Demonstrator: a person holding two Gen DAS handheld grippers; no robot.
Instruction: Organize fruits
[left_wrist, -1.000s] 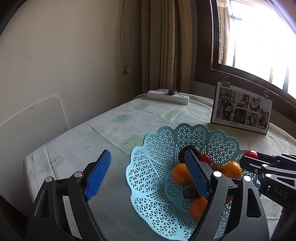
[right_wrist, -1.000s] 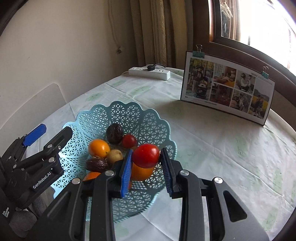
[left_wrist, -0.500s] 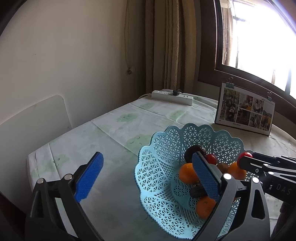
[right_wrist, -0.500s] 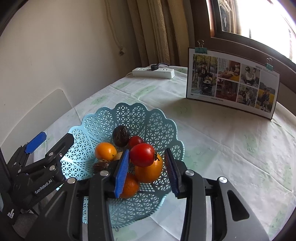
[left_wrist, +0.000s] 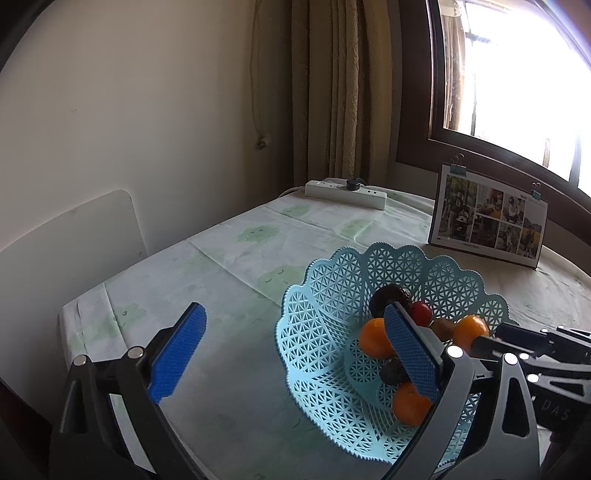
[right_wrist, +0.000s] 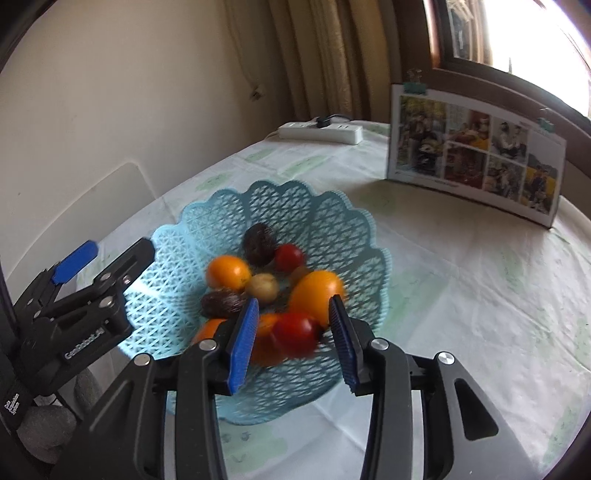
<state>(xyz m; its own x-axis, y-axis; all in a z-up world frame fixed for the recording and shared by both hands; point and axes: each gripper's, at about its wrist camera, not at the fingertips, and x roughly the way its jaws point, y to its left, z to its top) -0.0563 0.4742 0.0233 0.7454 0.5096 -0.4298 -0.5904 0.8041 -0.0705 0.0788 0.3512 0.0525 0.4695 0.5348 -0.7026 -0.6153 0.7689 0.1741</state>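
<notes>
Corner of a room: cream wall, beige curtain, dark-framed window letting in bright daylight. A tabletop (right_wrist: 461, 280) under a pale cloth with faint green print carries everything.

Right tool (right_wrist: 293, 334): blue ribbed pads stand apart, nothing clamped. A small red tomato (right_wrist: 295, 334), motion-blurred, sits in the gap between the pads; contact with either pad cannot be told. It lies over the near rim region of the light blue lattice plastic basket with scalloped edge (right_wrist: 332, 218).

Left tool (left_wrist: 291, 354): pads wide apart, empty. Its right pad overlaps the basket (left_wrist: 317, 295) in the left wrist view; its left pad hangs over bare cloth. In the right wrist view the left tool (right_wrist: 96, 266) sits at the basket's left edge.

Basket contents, right wrist view:
- large orange fruit (right_wrist: 314, 291) just behind the tomato, beside the right pad
- round orange (right_wrist: 227, 271) at left centre
- second small red tomato (right_wrist: 289, 256) behind centre
- dark brown wrinkled fruit (right_wrist: 258, 240) at the back
- second dark wrinkled fruit (right_wrist: 221, 303) near the left pad
- pale tan round fruit (right_wrist: 263, 287) in the middle
- further orange pieces partly hidden behind the left pad

Beyond the basket: a photo collage card held by binder clips (right_wrist: 476, 166) stands upright to the right, well apart. A white power strip with a black plug (right_wrist: 321, 131) lies at the far tabletop edge near the curtain. A white chair back (left_wrist: 70, 236) stands at the left side of the tabletop.
</notes>
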